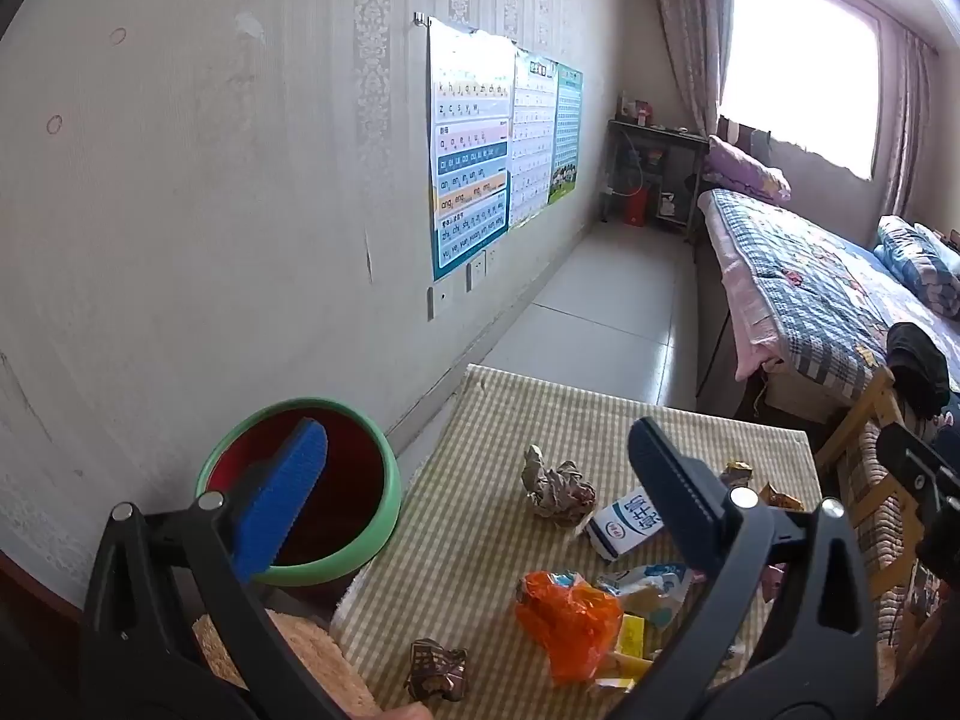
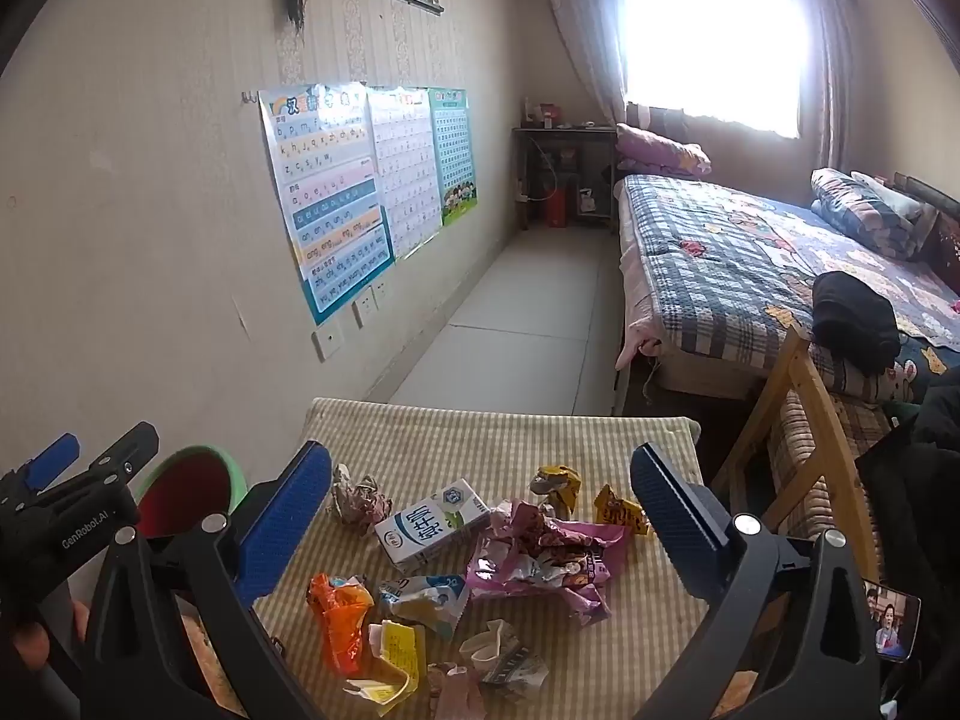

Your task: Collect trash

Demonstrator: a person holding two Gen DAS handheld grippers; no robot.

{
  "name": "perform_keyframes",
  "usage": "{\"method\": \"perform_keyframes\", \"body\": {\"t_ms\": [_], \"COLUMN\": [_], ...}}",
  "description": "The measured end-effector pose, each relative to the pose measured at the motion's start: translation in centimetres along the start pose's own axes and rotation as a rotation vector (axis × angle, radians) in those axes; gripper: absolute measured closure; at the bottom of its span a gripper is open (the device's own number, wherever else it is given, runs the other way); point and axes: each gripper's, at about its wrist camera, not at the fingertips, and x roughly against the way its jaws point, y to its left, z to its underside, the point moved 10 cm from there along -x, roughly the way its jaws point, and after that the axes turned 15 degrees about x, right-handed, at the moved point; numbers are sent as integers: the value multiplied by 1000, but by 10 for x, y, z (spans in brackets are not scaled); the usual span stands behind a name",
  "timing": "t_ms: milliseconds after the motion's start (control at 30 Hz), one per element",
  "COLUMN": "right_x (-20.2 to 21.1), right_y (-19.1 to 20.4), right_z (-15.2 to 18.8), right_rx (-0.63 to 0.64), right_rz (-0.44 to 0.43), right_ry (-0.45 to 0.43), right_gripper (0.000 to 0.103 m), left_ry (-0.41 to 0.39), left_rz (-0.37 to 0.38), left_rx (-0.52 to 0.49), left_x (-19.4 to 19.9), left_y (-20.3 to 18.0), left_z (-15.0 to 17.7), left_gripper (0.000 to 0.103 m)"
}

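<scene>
Trash lies scattered on a small table with a checked cloth: a crumpled paper ball, a white milk carton, an orange plastic bag, a pink snack wrapper and yellow wrappers. A green bin with a red inside stands left of the table. My left gripper is open and empty above the table's left part, its left finger over the bin. My right gripper is open and empty above the trash.
A papered wall with posters runs along the left. A bed with a plaid quilt stands at the right, with a wooden chair beside the table. Tiled floor lies beyond the table. A phone shows at the lower right.
</scene>
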Motion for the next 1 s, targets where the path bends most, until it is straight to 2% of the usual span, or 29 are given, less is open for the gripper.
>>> {"method": "perform_keyframes", "body": {"t_ms": [1000], "right_x": [-1], "right_y": [4], "right_z": [0], "right_rx": [3], "right_rz": [1], "right_ry": [-3], "right_gripper": [7], "left_ry": [-13], "left_rz": [1], "left_rx": [-28], "left_x": [-2], "left_y": [0], "left_z": [2], "left_gripper": [4]}}
